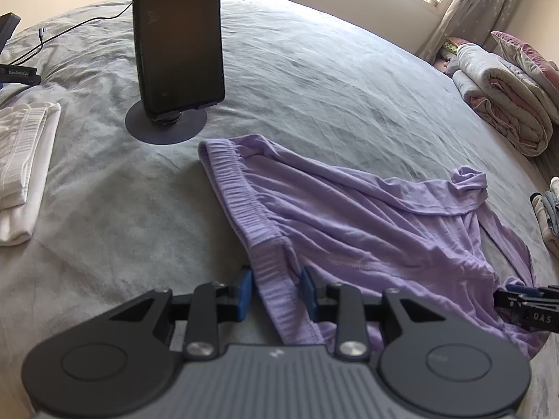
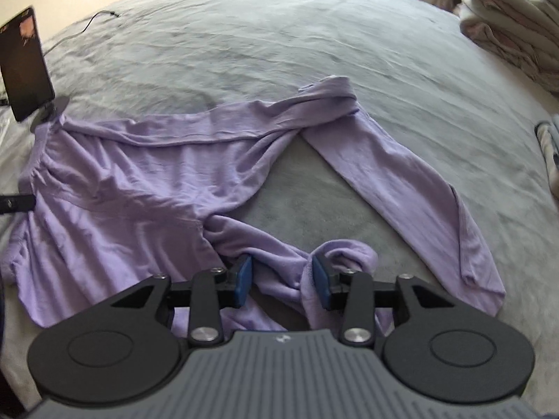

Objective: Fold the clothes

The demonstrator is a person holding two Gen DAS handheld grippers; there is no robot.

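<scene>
A: What is on the far left of the bed (image 1: 314, 70)?

B: In the left wrist view, a folded white cloth (image 1: 24, 171) lies at the left edge. Beside it, further in, a dark phone (image 1: 178, 38) stands upright on a round stand (image 1: 164, 125), and a thin cable (image 1: 70, 31) runs behind it across the grey sheet.

A: And the trousers?

B: The purple trousers (image 2: 115, 181) lie spread in the middle of the bed, wrinkled. The waistband (image 1: 237, 195) is on the left, just near the round stand. One leg goes away to the right and bends back toward the camera; the other leg is bunched up in front.

A: What does the left gripper (image 1: 276, 293) do?

B: Its blue pads (image 1: 246, 286) stand on both sides of the near end of the waistband. The cloth fills the gap between them, but I cannot tell whether the pads really press it.

A: The right gripper (image 2: 282, 276)?

B: It is over the bunched leg. Its pads are spread a little, with crumpled purple cloth between them, and a gap shows beside the left pad, so it is not pinching.

A: And on the far right?

B: A pile of folded quilts (image 1: 506, 90) lies near the curtain (image 1: 482, 3).
</scene>
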